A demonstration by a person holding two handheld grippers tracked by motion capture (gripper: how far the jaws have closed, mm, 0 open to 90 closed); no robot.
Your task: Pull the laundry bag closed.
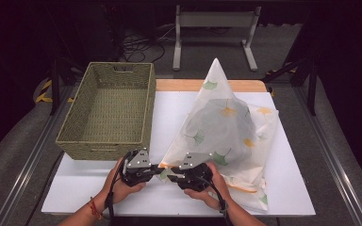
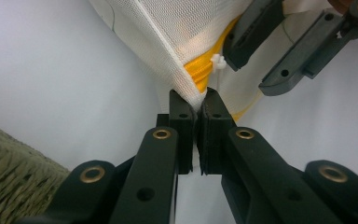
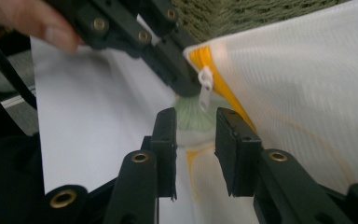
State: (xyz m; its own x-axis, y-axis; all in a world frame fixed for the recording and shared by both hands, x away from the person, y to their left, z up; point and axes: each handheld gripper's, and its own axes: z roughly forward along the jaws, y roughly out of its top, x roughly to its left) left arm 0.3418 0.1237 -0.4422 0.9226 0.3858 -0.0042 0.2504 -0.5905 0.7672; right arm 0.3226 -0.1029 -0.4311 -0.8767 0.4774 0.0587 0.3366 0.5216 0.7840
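Mesh laundry bag (image 1: 231,127) lies on table's (image 1: 169,113) right half, near corner by front edge. Left tool (image 2: 198,108) clamped on that corner; right tool (image 3: 195,122) part open beside zipper pull (image 3: 205,88), gripping nothing. Bag looks light, floppy (likely sags) – hold by corner seam w/ orange trim.

Both grippers, the left gripper (image 1: 156,168) and the right gripper (image 1: 171,178), are matte black, each topped by a grey three-cornered plate with small dark screws. Their flat linkage arms carry brass-coloured rivets, and the jaws end in blocky black pads. A black cable trails from each body. The left hand (image 1: 118,186) wears a red string bracelet at the wrist; the forearms are bare of sleeves
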